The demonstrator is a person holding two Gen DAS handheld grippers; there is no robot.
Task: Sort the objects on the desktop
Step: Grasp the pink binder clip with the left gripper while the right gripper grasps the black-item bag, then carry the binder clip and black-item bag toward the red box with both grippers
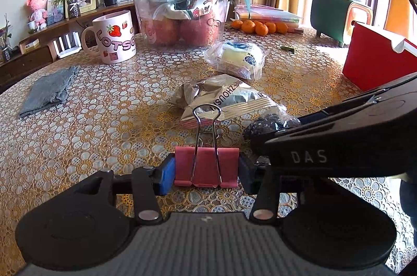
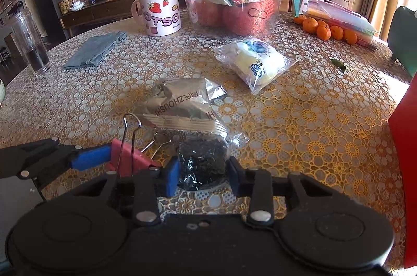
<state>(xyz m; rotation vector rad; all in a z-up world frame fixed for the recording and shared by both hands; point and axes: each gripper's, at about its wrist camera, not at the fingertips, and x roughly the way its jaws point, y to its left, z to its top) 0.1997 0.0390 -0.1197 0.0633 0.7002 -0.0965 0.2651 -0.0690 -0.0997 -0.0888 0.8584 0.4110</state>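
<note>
Left gripper (image 1: pixel 206 171) clamps pink binder clip (image 1: pixel 206 166) | right gripper (image 2: pixel 203 175) pinches crinkly dark packet (image 2: pixel 202 164)

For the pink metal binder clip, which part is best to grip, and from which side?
Grip the pink metal binder clip across its two open ends, coming from above and behind, as the left claw does. The ends give the blue pads purchase; the raised wire handle stays clear between them.

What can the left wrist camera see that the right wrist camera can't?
Only the left wrist view shows the green case at the table's far edge whole.

Only the right wrist view shows the tall glass.

Both show the strawberry mug, the grey cloth, the silver snack bag, the oranges, the left gripper shut on the pink binder clip, and the right gripper around the dark packet.
</note>
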